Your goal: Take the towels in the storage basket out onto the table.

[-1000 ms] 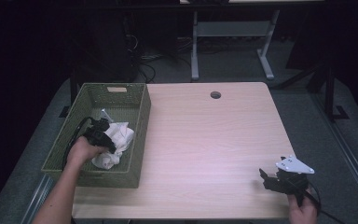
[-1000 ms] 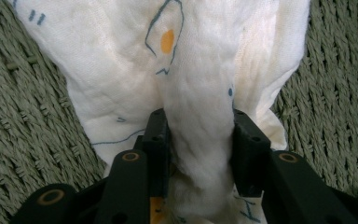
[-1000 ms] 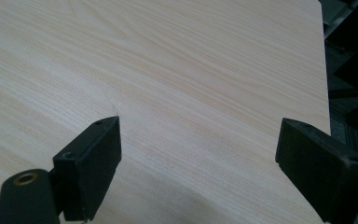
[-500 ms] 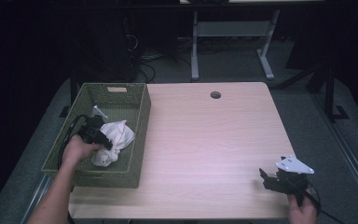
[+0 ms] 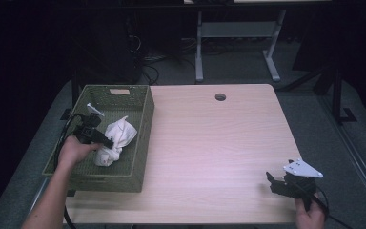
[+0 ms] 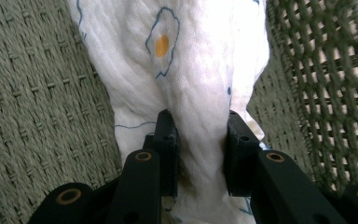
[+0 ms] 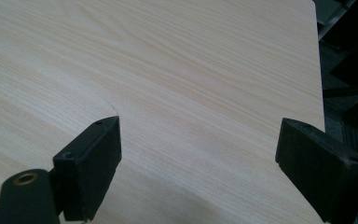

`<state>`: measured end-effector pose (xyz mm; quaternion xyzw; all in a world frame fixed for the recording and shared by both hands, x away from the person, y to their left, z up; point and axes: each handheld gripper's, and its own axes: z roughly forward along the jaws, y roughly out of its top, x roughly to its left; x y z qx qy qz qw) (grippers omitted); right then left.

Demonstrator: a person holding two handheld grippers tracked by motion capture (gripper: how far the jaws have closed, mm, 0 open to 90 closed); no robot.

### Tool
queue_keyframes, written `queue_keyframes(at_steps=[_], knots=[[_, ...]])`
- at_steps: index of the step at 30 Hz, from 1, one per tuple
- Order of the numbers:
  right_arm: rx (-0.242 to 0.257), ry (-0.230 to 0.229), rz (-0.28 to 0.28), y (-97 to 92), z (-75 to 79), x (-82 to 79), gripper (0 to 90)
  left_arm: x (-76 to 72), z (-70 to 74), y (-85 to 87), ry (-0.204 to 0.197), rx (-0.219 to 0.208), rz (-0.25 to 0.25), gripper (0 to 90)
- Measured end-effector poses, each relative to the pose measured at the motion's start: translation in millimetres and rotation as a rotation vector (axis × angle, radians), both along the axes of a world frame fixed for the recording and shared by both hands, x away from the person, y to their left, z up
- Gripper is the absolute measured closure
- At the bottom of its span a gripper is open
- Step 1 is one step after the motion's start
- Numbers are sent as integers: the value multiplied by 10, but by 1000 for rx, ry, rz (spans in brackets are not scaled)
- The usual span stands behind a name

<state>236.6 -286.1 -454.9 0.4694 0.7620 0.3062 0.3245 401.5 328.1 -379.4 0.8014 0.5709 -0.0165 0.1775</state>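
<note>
The left claw [image 6: 198, 140] is squeezed tight on the white cloth [image 5: 116, 140], which lies in the green basket [image 5: 143, 125] at the bench's left edge. The right claw [image 5: 279, 183] waits wide apart near the front right corner. The cloth could snag on the weave. It looks more bunched than before.

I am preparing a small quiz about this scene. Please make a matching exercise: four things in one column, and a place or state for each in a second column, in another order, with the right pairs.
Things:
1. left tool
2. right tool
3. white cloth
4. green basket

Places or states:
A. stands at the table's left edge
B. open, above bare wood near the table's right front corner
C. lies inside the basket
D. shut on a fold of cloth

Pairs: 1-D, 2-B, 3-C, 4-A
</note>
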Motion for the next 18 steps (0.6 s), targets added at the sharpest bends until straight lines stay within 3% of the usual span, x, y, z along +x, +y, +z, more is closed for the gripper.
queue_keyframes(at_steps=[5,16,18], knots=[[8,3,-10,-23,-17,14,139,-7,52,37,-18,-60,15,701],[17,-8,-15,-36,2,4,138,-46,218,37,-59,-131,-5,701],[16,-7,-15,-35,5,3,139,-60,255,52,-73,-161,0,700]])
